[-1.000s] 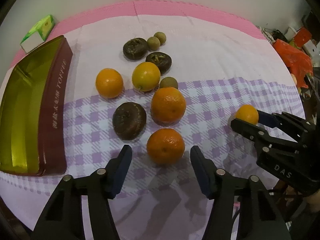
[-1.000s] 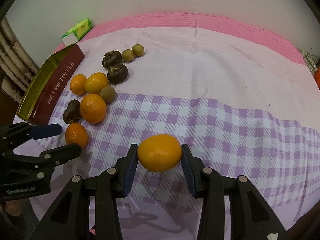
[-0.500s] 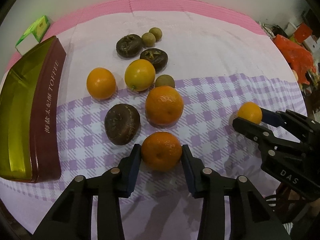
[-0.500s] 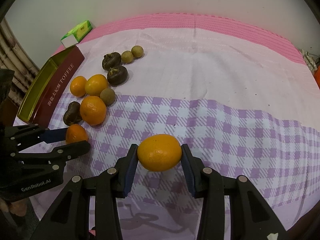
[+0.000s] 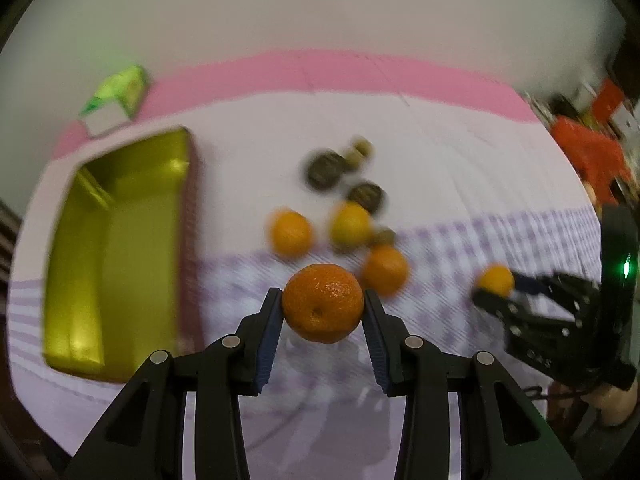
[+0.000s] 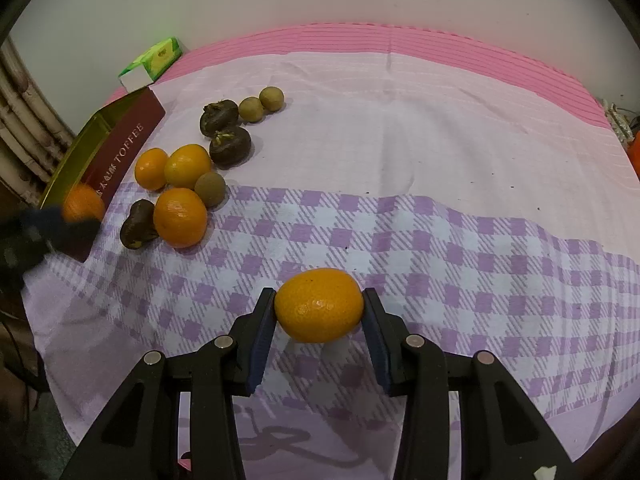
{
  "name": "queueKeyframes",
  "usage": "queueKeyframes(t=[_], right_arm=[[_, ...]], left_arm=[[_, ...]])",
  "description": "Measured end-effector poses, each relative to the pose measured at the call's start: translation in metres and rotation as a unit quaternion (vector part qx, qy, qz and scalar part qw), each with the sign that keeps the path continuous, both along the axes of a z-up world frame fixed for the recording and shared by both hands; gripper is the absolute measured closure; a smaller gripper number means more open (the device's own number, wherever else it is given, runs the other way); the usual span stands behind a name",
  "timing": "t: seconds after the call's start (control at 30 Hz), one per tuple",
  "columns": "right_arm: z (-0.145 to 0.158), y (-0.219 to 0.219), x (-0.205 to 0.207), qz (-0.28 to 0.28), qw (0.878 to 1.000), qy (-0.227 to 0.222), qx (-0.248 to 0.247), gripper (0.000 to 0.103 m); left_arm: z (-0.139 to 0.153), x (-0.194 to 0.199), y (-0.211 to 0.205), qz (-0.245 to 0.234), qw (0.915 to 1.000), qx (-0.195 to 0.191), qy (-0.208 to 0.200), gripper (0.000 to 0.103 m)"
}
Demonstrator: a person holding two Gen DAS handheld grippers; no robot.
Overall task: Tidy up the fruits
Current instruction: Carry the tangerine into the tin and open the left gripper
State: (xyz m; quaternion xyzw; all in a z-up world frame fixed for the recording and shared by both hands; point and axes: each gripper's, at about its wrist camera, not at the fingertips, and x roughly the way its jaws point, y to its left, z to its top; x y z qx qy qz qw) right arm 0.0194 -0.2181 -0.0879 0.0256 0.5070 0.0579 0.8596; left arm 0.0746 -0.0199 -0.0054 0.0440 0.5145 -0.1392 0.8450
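My left gripper is shut on an orange mandarin and holds it above the cloth, right of the gold-lined toffee tin. In the right wrist view the same mandarin shows blurred beside the tin. My right gripper is shut on a yellow-orange citrus over the purple checked cloth; it also shows in the left wrist view. Several oranges, dark brown fruits and small green-brown fruits lie in a cluster on the cloth.
A green and white carton lies behind the tin at the pink back edge. Red and orange clutter sits off the table's right side. The wall stands close behind the table.
My left gripper closed on the nearest mandarin, lifted it off the cloth and swung left toward the tin; the view is motion-blurred. My right gripper has stayed still, holding its citrus.
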Motion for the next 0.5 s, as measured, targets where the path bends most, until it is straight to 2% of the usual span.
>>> queueKeyframes(t=[0.13,0.23,0.5], right_arm=[[0.000,0.000,0.000,0.000,1.000,-0.001,-0.004,0.064],[-0.001,0.000,0.000,0.000,1.000,-0.002,-0.006,0.064],[-0.002,0.001,0.001,-0.001,1.000,-0.003,-0.007,0.064]], left_arm=[[0.010,0.019,0.043,0.050,0.9982,0.023,-0.022,0.062],[0.006,0.029,0.074,0.081,0.9952,0.049,-0.027,0.062],[-0.021,0.044,0.144,0.143,0.9868,0.076,0.006,0.062]])
